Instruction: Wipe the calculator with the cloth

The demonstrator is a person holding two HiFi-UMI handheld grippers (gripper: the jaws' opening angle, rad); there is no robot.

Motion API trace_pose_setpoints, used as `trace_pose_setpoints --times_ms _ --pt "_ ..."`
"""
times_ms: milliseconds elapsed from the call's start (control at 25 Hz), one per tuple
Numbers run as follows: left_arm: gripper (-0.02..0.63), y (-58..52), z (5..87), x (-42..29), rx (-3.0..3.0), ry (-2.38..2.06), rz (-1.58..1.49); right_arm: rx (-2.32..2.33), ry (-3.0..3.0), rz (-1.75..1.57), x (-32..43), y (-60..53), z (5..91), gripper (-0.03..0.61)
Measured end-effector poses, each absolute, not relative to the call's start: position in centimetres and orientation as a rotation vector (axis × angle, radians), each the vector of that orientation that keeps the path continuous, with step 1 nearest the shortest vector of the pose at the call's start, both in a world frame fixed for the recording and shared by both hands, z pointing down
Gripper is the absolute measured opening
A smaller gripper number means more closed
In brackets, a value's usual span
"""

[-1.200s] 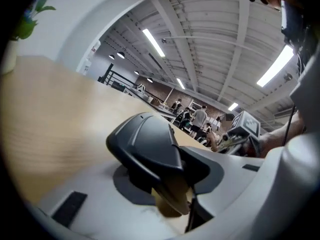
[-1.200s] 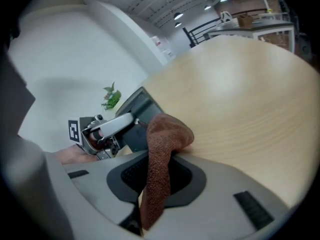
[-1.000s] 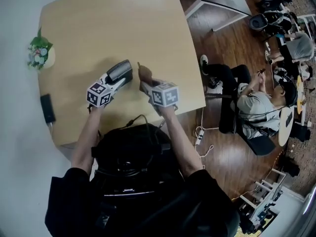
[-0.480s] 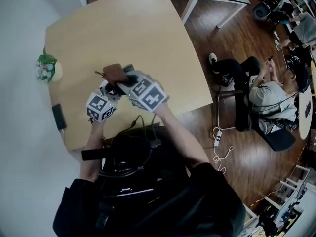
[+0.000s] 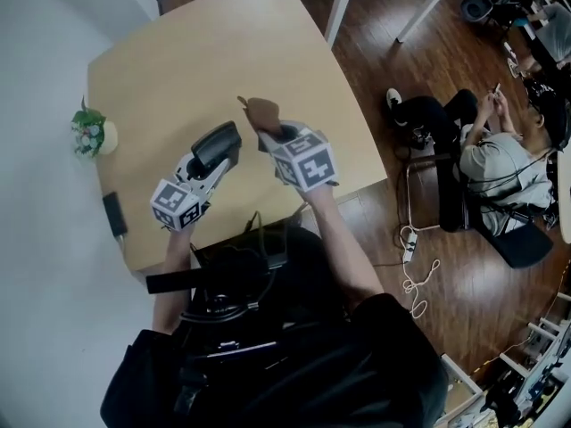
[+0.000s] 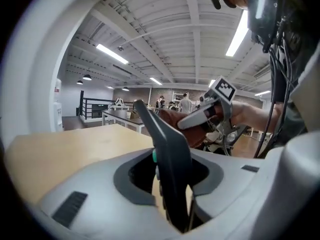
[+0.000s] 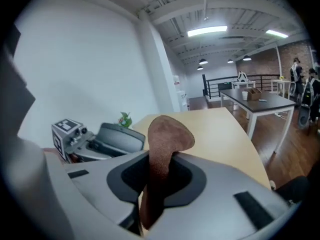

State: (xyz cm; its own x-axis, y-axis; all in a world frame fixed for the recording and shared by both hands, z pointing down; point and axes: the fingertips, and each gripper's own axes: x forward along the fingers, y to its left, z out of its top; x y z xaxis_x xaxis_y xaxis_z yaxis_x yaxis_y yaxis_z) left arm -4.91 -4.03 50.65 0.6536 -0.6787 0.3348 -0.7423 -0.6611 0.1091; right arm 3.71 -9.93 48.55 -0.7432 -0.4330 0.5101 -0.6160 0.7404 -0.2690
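**A:** So, where does the calculator (image 5: 219, 144) sit?

**B:** Up off the table (image 5: 223, 52), clamped edge-on between the 2 jaws of the left gripper (image 5: 203, 163). Most of its length sticks out past them.

**A:** How will it handle?

**B:** I'd judge it a stiff, light plastic slab. The casing looks smooth, so sideways rubbing could twist it in the pads. Holding it by 1 end, as it is now, leaves the long part free for wiping, but strokes want to be gentle and run along its length.

**A:** And the cloth (image 5: 261, 111)?

**B:** It's soft, brown and suede-like. The right gripper (image 5: 273, 134) is pinched shut on it, with a rounded fold standing up out of the jaws. It looks floppy and weightless, so it needs pressing flat to do any work. It hangs just beside the calculator, apart from it.

**A:** What can't you make out?

**B:** The key face. The left gripper view shows only the thin edge, and from the head view it's a dark blank. How much cloth hangs below the right jaws is hidden, too. I can't identify the small dark object (image 5: 114, 214) at the table's near edge.
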Motion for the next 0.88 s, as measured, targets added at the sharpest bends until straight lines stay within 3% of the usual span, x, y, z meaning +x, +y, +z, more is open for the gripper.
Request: trace_pose_setpoints --times_ms 160,320,720,880 --pt "0.133 -3.5 50.5 -3.5 2.639 -1.143 0.433 0.525 -2.781 0.505 -2.1 -4.5 41.6 0.061" --pt "0.134 -2.7 50.0 -1.6 2.656 -1.137 0.474 0.313 -2.782 0.282 -5.3 -0.8 41.5 0.064" --pt "0.133 -0.4 47.1 0.3 2.614 -1.199 0.178 0.658 -2.603 0.592 7.2 -8.2 50.9 0.061" --pt "0.133 0.0 46.9 0.1 2.6 -1.225 0.199 0.717 -2.637 0.628 9.0 -8.5 49.3 0.061"
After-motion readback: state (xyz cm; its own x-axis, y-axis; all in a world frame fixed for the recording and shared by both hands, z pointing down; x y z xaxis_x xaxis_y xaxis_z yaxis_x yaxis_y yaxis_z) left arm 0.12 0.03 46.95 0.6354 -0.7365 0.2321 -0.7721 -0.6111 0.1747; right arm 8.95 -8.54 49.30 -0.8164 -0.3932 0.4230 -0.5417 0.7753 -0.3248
